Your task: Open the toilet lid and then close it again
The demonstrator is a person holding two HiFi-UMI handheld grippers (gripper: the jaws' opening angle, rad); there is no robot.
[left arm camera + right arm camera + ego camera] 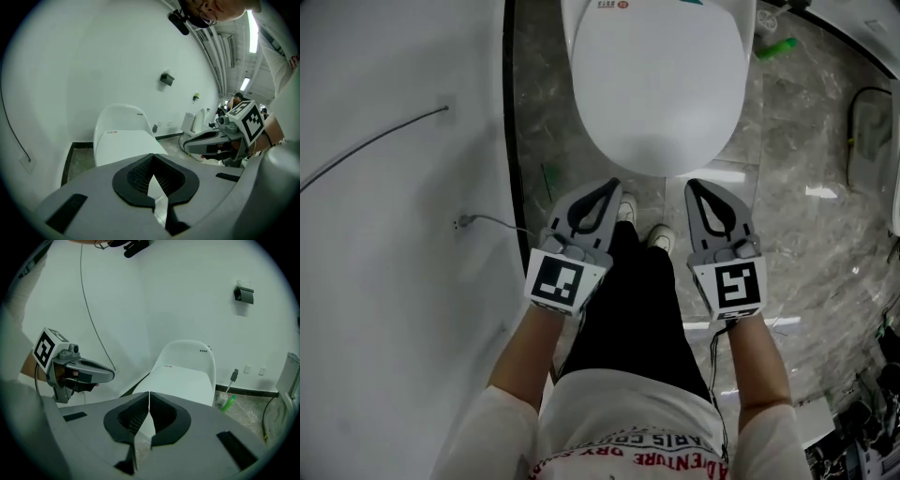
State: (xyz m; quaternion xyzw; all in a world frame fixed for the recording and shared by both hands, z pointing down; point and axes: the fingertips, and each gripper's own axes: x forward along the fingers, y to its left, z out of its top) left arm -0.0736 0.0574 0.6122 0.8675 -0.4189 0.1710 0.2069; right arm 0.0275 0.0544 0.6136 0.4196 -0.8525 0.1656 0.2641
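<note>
A person in a white top and black trousers (628, 309) stands looking down, holding a gripper in each hand. The left gripper (613, 185) has its fingers (133, 176) clenched together with nothing between them. The right gripper (692, 186) is likewise clenched and empty. Both point forward and down, side by side above the person's shoes (627, 208). Just beyond them, not touching, lies the white toilet lid (656, 84), shut flat on the bowl. The floor (806, 159) is grey marbled tile. A white wall (394, 281) with a thin cable (375, 145) runs along the left. A green object (776, 48) lies to the right of the toilet.
</note>
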